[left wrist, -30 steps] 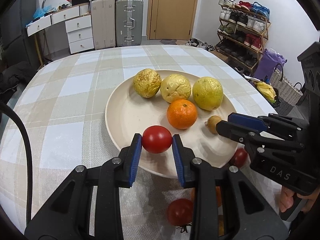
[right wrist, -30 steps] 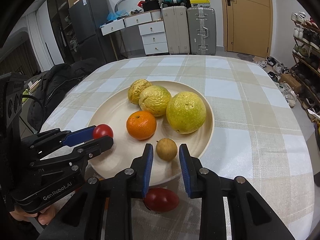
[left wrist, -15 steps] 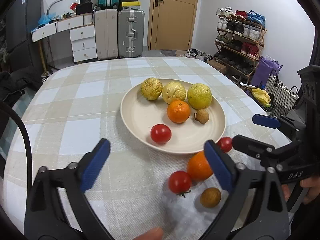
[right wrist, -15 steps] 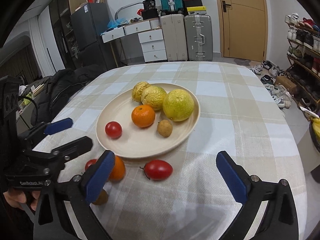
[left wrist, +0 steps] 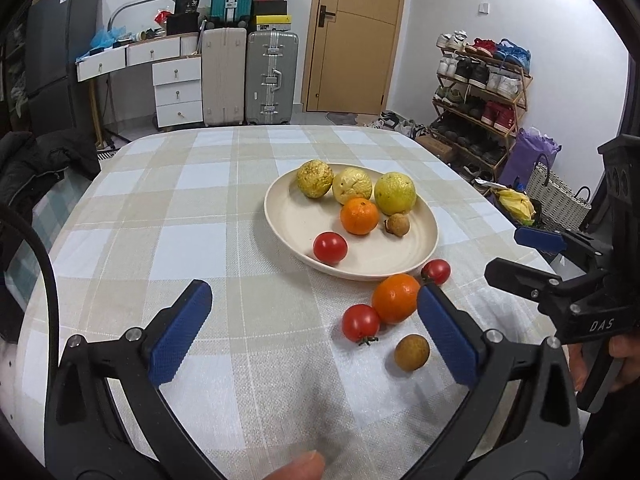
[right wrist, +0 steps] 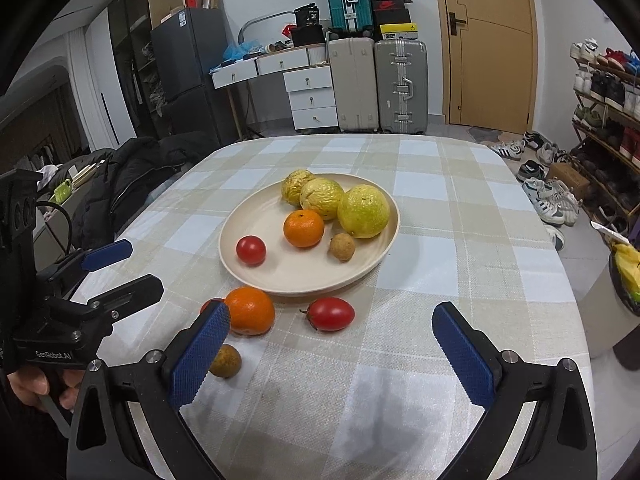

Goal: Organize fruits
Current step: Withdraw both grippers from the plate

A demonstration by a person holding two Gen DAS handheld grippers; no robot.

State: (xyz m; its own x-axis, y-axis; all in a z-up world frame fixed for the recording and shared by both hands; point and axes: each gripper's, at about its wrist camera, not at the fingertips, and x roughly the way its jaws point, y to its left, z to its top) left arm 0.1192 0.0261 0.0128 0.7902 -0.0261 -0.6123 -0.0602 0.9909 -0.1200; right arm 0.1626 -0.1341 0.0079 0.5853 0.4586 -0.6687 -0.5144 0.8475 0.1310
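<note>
A cream plate (left wrist: 288,220) (right wrist: 240,232) holds three yellow-green fruits (left wrist: 394,193), an orange (left wrist: 359,216), a small brown fruit (left wrist: 397,224) and a red tomato (left wrist: 330,247) (right wrist: 251,250). On the cloth before it lie an orange (left wrist: 395,298) (right wrist: 250,311), two tomatoes (left wrist: 360,323) (left wrist: 436,271) and a brown fruit (left wrist: 411,352) (right wrist: 225,360); the oblong tomato also shows in the right wrist view (right wrist: 331,314). My left gripper (left wrist: 316,332) is open and empty, back from the plate. My right gripper (right wrist: 332,356) is open and empty; it also shows in the left wrist view (left wrist: 520,256).
The table has a beige-and-white checked cloth (left wrist: 180,200). A dark jacket (right wrist: 132,184) lies off its left edge. Suitcases (left wrist: 248,76), drawers and a door stand behind; a shoe rack (left wrist: 480,92) and a basket (left wrist: 560,196) are at the right.
Both grippers let go of their fruit on the plate, the left its tomato and the right its small brown fruit, opened wide and drew back toward the near edge of the table.
</note>
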